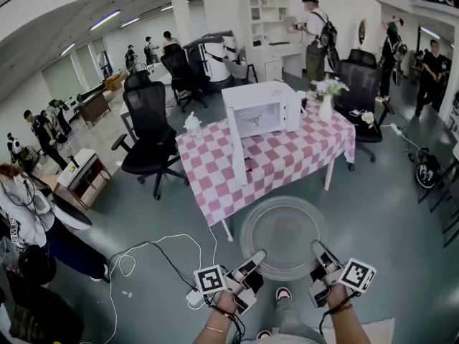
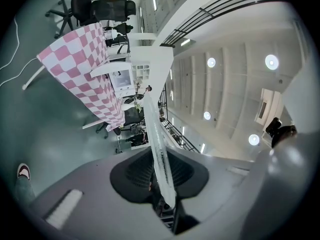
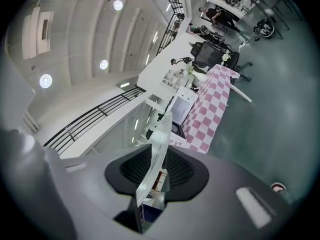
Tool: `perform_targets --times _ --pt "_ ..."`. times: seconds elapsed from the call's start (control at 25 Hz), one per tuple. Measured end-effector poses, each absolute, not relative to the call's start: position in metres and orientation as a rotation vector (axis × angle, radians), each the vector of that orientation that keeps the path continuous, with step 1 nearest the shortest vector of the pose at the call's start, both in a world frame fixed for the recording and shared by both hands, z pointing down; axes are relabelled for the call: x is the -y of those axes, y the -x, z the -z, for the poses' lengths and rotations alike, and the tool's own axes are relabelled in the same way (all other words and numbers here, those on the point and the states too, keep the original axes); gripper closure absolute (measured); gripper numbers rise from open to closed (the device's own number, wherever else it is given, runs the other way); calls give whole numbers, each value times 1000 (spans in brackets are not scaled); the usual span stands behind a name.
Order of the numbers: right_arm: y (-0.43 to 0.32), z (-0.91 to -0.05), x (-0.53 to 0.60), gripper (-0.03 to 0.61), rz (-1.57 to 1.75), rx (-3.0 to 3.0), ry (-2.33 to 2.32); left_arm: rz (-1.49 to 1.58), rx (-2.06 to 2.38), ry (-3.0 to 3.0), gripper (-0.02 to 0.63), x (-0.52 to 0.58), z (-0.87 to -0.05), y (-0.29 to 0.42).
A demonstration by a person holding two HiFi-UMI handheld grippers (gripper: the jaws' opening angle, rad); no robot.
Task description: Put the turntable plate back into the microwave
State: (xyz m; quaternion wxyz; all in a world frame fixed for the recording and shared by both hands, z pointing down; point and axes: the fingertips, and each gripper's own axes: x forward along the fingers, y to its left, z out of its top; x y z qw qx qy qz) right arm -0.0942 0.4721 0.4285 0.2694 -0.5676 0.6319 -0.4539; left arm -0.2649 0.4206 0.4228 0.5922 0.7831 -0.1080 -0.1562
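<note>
microwave (image 1: 262, 111) on table (image 1: 276, 165), plate (image 1: 285, 236) before it

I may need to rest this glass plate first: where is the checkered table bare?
Widest bare cloth for the glass plate: front of the microwave, right of its open door. A narrower strip left of the door. Back edge crowded: white jar, flower vase.

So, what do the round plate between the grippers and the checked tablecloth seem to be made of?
The turntable plate looks like clear glass, smooth and glossy: the grey floor shows through it, and its edge looks translucent in both gripper views. The tablecloth seems to be fabric, perhaps vinyl, pink-and-white checked: it hangs softly at the sides.
</note>
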Motion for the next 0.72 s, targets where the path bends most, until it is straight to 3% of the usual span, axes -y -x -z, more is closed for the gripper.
perform_targets --times 0.72 --pt "-25 -423 -295 488 1254 -1778 1476 419 292 -1790 566 -257 -419 147"
